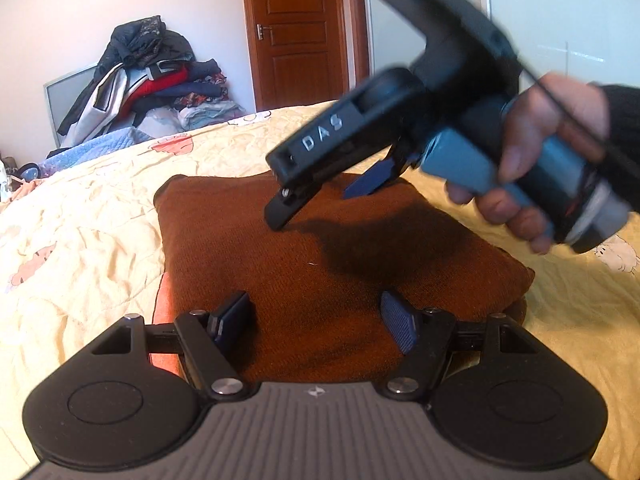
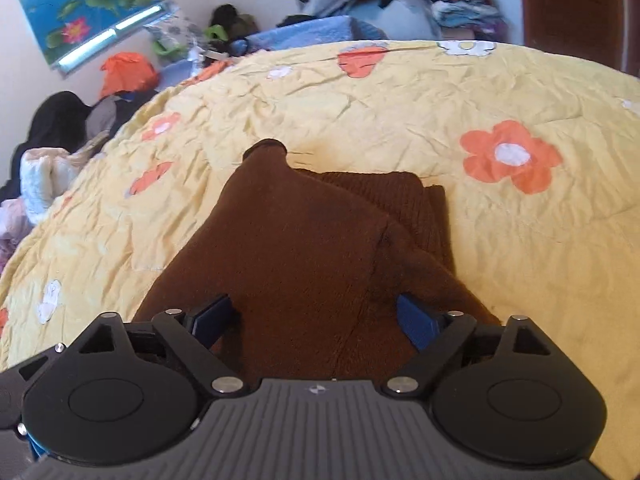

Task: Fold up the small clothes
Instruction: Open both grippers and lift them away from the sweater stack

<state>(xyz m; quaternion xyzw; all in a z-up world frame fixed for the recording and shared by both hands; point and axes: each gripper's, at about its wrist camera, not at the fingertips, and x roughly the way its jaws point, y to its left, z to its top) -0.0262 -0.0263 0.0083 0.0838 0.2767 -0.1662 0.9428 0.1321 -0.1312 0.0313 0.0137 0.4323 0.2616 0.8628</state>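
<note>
A brown knitted sweater [image 1: 320, 248] lies folded into a thick rectangle on the yellow flowered bedspread [image 1: 80, 220]. My left gripper [image 1: 316, 320] hovers over its near edge, open, blue pads apart with only cloth below them. My right gripper [image 1: 320, 204], held by a hand [image 1: 536, 168], comes in from the right over the sweater's far half, jaws apart, one black finger tip close to the fabric. In the right wrist view the sweater [image 2: 304, 248] shows a folded sleeve and ribbed hem, and the right gripper [image 2: 316, 320] is open above it, gripping nothing.
A heap of clothes [image 1: 152, 80] sits beyond the bed's far left edge, beside a wooden door [image 1: 300, 32]. More clothes and bags [image 2: 80, 128] lie off the bed in the right wrist view. The bedspread [image 2: 480, 120] stretches wide around the sweater.
</note>
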